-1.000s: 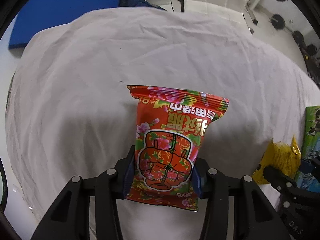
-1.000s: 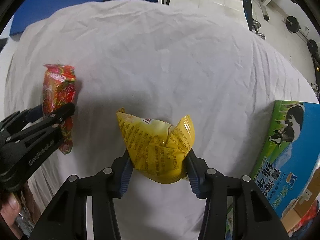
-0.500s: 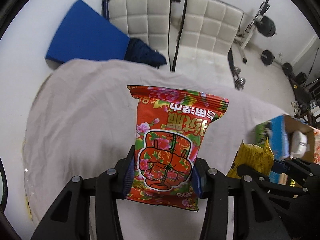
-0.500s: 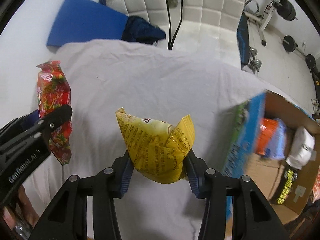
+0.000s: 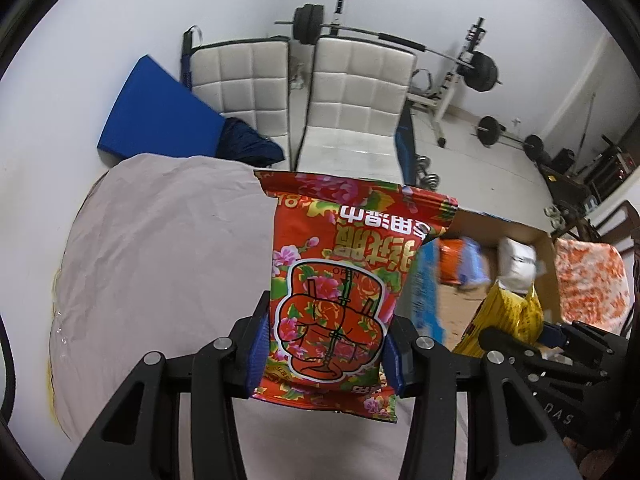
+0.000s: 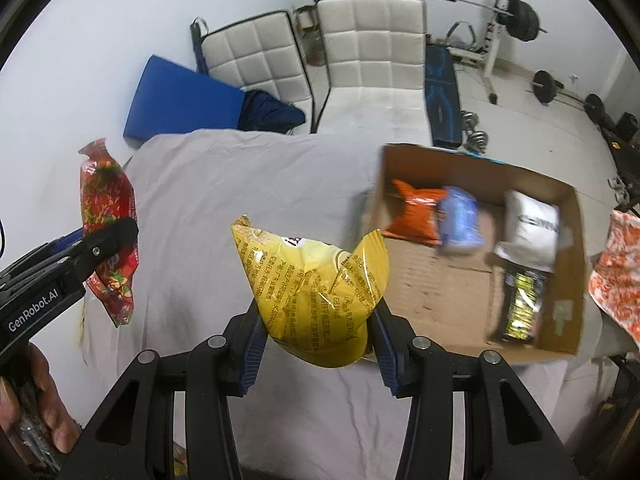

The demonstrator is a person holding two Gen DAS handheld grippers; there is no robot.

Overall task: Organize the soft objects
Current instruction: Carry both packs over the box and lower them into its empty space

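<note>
My left gripper (image 5: 325,346) is shut on a red flowered snack bag (image 5: 344,280) and holds it in the air above the cloth-covered table (image 5: 160,248). My right gripper (image 6: 316,336) is shut on a yellow snack bag (image 6: 316,280), also lifted above the table (image 6: 224,192). In the right wrist view the red bag (image 6: 108,216) hangs at the far left in the left gripper (image 6: 116,236). An open cardboard box (image 6: 440,276) lies at the right, with an orange bag (image 6: 414,212), a blue packet (image 6: 460,220), a white bag (image 6: 530,228) and a dark packet (image 6: 520,304) inside.
White padded chairs (image 6: 368,48), a blue mat (image 6: 180,92) and weight-lifting gear (image 6: 516,12) stand beyond the table's far edge. An orange patterned cloth (image 6: 618,276) lies right of the box. The box also shows in the left wrist view (image 5: 520,236).
Both grippers have risen well above the table with their bags. The views have tilted up, so the room and the open box's inside now show.
</note>
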